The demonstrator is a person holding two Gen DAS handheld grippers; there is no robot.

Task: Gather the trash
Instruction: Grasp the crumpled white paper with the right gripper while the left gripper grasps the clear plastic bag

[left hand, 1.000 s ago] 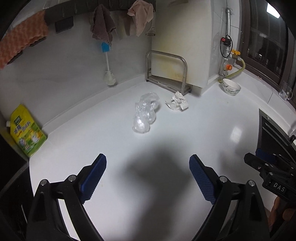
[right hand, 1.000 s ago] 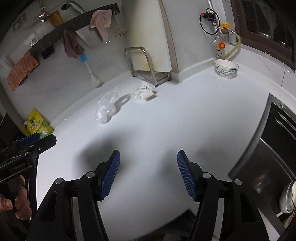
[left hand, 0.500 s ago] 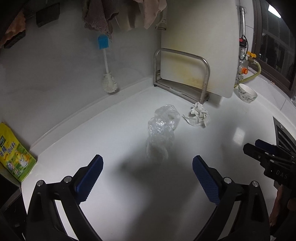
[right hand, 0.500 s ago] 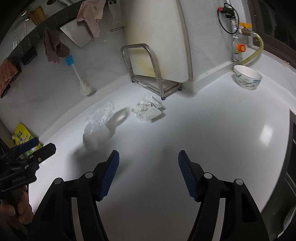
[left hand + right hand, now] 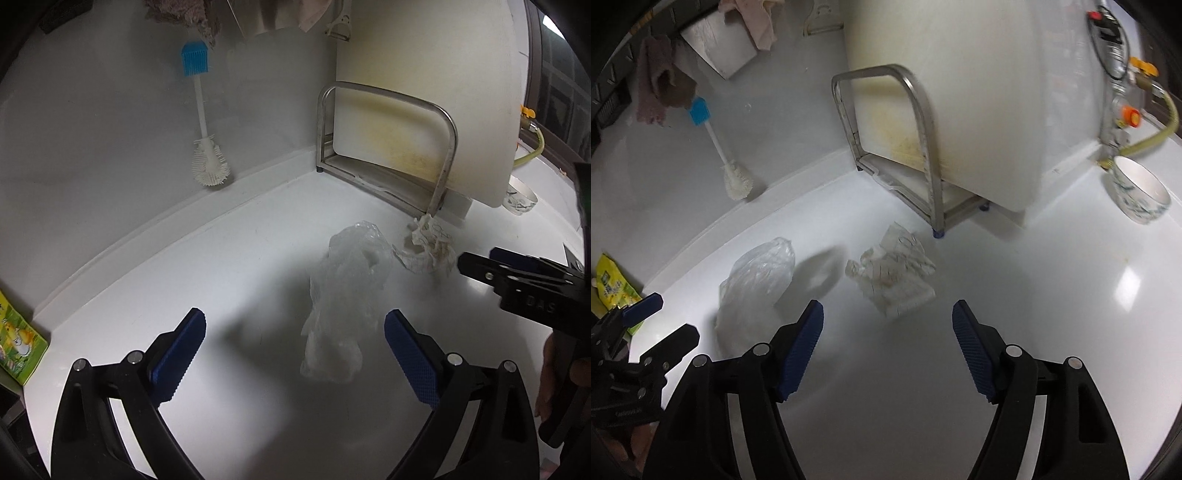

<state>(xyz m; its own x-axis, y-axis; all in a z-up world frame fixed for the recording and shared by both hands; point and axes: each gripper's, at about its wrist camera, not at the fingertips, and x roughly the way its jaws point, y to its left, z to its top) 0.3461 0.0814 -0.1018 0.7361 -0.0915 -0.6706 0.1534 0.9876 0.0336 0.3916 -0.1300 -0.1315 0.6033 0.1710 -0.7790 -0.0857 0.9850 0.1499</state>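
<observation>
A crumpled clear plastic bag [image 5: 343, 295] lies on the white counter [image 5: 207, 266], and a wad of crumpled white paper [image 5: 428, 251] sits just right of it. My left gripper [image 5: 295, 332] is open wide; the bag's near end lies between its blue pads, untouched. In the right wrist view the paper wad [image 5: 897, 277] lies just ahead of my right gripper [image 5: 886, 325], whose jaws are opening with nothing between them. The plastic bag [image 5: 757, 280] is to its left. Each gripper shows at the edge of the other's view.
A steel rack [image 5: 388, 155] holding a stained white cutting board [image 5: 424, 92] stands behind the trash. A bottle brush [image 5: 207, 155] leans on the back wall. A patterned bowl [image 5: 1137, 195] sits at the right, a yellow-green pouch [image 5: 14, 343] at the far left.
Both grippers have moved forward and lower toward the trash, which now looks much larger. The bag has come between the left pads. The right jaws stand a little wider.
</observation>
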